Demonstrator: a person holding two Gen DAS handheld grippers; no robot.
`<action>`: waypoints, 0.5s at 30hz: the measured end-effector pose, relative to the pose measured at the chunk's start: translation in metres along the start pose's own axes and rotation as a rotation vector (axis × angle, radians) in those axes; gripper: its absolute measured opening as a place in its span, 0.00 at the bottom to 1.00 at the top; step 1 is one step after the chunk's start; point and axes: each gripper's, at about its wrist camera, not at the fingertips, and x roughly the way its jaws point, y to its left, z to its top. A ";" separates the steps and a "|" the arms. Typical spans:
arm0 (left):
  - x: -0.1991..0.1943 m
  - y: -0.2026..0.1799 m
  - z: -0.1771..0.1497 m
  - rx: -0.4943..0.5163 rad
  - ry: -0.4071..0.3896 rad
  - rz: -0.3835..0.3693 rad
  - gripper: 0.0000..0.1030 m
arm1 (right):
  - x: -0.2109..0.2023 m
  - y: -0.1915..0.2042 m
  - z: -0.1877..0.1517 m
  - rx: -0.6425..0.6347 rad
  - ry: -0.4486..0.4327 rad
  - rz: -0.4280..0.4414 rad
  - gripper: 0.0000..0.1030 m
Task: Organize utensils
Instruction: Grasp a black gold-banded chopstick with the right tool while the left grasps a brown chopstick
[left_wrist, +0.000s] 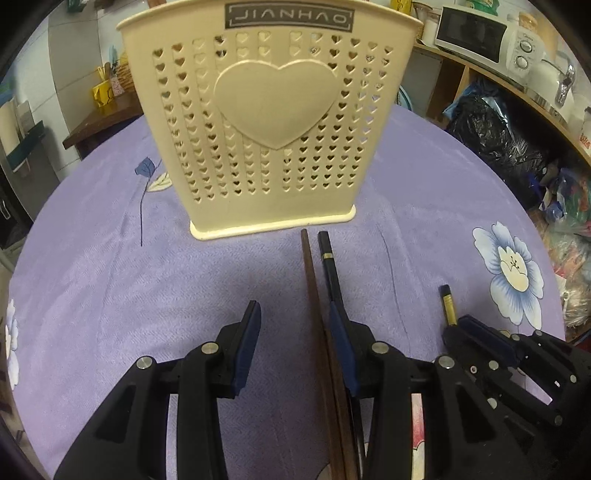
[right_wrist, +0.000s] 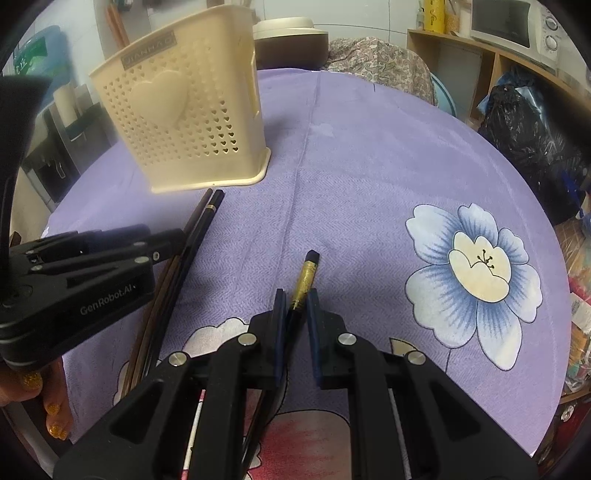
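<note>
A cream utensil holder (left_wrist: 258, 122) with heart-shaped holes stands upright on the purple cloth; it also shows in the right wrist view (right_wrist: 184, 114). A brown chopstick (left_wrist: 314, 295) and a black chopstick with a gold band (left_wrist: 330, 266) lie side by side in front of it, also in the right wrist view (right_wrist: 199, 225). My left gripper (left_wrist: 295, 317) is open, with the chopsticks next to its right finger. My right gripper (right_wrist: 295, 306) is open around a black chopstick with a gold end (right_wrist: 304, 280), jaws not touching it. That chopstick also shows in the left wrist view (left_wrist: 448, 304).
The round table (right_wrist: 369, 166) has a purple cloth with a big blue flower (right_wrist: 476, 269). Wooden shelves with a microwave (left_wrist: 472, 33) and black bags (left_wrist: 495, 136) stand to the right. More utensils lie under my right gripper near the table's front edge.
</note>
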 end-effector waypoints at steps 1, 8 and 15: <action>-0.001 0.000 -0.002 0.001 -0.007 0.001 0.38 | 0.000 0.000 0.000 -0.002 0.000 -0.001 0.12; 0.008 -0.015 0.003 0.033 0.006 0.042 0.38 | 0.001 0.001 0.001 0.001 0.002 -0.006 0.12; 0.022 -0.019 0.024 0.041 0.012 0.075 0.30 | 0.008 -0.001 0.011 0.054 0.016 0.000 0.12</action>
